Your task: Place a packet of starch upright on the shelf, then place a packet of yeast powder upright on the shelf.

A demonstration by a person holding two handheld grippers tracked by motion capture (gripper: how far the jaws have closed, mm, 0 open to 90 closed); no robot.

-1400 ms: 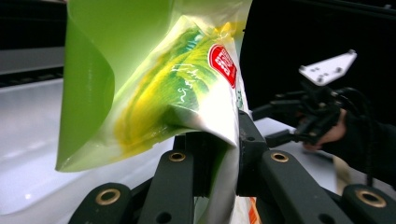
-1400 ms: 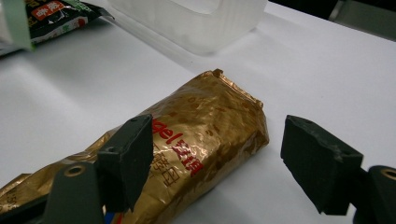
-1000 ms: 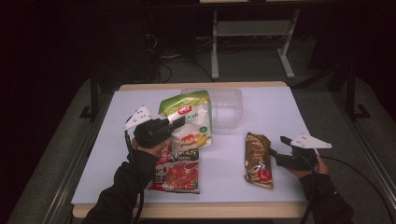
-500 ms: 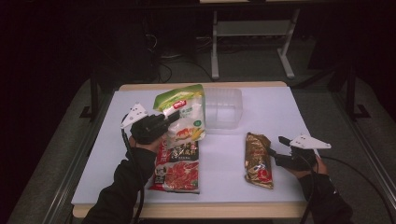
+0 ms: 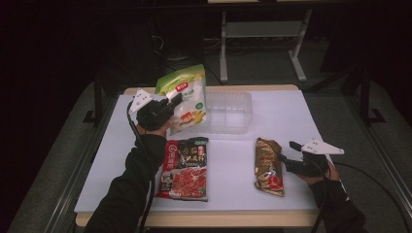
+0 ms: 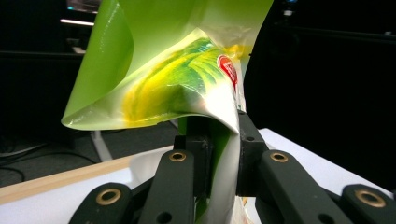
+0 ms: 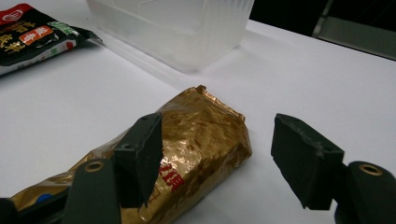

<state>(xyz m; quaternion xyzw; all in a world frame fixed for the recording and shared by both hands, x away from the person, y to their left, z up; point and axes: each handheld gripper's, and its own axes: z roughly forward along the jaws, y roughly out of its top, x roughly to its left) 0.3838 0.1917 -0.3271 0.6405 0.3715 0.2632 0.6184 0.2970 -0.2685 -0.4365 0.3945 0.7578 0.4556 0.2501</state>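
Left gripper point(image 5: 176, 99) is clamping our green bag point(image 5: 187, 97) aloft, presumably for the clear tub point(image 5: 228, 111), while our right gripper point(image 5: 286, 158) is gaping beside the gold packet point(image 5: 268, 165).

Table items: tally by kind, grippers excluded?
Food packets: 3, namely the green and white pouch lifted in the left gripper, the red and black packet, the gold packet by the right gripper
Clear plastic tub: 1
Total: 4
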